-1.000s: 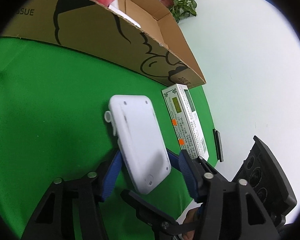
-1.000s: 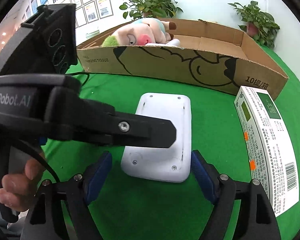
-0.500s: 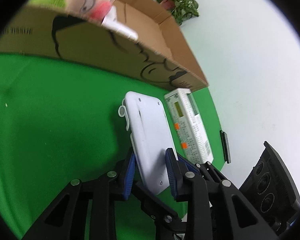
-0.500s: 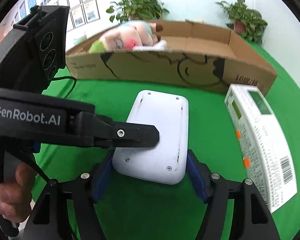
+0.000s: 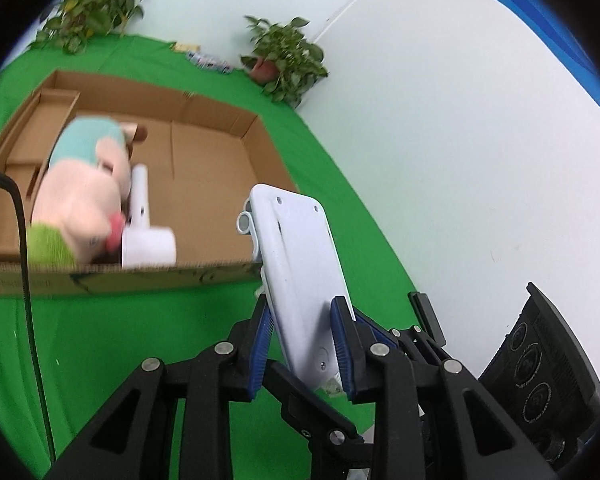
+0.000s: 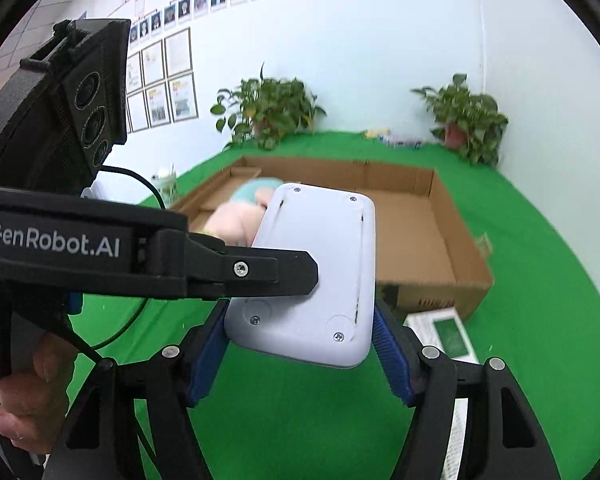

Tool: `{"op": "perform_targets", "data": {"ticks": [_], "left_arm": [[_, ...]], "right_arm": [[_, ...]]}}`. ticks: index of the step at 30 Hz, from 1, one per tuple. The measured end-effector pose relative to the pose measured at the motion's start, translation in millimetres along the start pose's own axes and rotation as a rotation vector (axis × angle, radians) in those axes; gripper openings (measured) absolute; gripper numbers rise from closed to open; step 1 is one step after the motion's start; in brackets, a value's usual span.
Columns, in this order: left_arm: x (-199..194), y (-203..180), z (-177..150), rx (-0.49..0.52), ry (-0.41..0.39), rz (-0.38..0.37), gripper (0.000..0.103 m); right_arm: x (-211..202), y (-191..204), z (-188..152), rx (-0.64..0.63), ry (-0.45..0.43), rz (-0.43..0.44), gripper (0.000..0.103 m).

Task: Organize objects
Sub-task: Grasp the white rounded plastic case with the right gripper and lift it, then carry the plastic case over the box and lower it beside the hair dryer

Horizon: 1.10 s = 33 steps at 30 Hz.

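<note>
A flat white plastic device (image 5: 300, 272) with screws in its back is held off the green table by both grippers. My left gripper (image 5: 302, 354) is shut on its thin faces near one end. My right gripper (image 6: 300, 344) is shut on its long edges, and the device (image 6: 316, 272) fills the middle of that view. An open cardboard box (image 5: 204, 152) lies beyond it and holds a plush toy (image 5: 80, 200) and a white object (image 5: 146, 236). The box (image 6: 416, 240) also shows in the right wrist view.
A white and green printed carton (image 6: 444, 332) lies on the green cloth in front of the box's right corner. A black cable (image 5: 24, 264) hangs at the left. Potted plants (image 6: 268, 112) stand along the far white wall.
Both grippers have lifted the white device off the green cloth and raised it above the box's near wall. The box's inside is now in view.
</note>
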State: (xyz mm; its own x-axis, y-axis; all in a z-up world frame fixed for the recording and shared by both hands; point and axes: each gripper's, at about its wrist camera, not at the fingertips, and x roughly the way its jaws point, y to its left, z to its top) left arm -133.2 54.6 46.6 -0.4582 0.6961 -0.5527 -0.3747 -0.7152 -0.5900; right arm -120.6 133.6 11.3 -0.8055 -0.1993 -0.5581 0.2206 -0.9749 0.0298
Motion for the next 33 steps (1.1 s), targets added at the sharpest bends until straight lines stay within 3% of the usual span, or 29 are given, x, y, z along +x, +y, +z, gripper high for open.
{"op": "perform_targets", "data": {"ticks": [2,9,22,26,33], "left_arm": [[6,-7,17,0.018,-0.017,0.001,0.028],[-28,-31,49,0.083,-0.066,0.008,0.028],[-36,-52,112,0.132,-0.080,0.060,0.028],[-27,-44,116,0.127,-0.065,0.075,0.028],[-1,-24,118,0.093,-0.011,0.093,0.028]], "right_arm": [[-7,-1,12,0.001,-0.022,-0.004,0.065],[-23,-10,55,0.002,-0.096,-0.013,0.066],[-19,-25,137,0.010,-0.104,0.010,0.066],[-6,-29,147,0.020,-0.083,0.021,0.066],[23,-40,136,0.052,-0.008,0.041,0.066]]}}
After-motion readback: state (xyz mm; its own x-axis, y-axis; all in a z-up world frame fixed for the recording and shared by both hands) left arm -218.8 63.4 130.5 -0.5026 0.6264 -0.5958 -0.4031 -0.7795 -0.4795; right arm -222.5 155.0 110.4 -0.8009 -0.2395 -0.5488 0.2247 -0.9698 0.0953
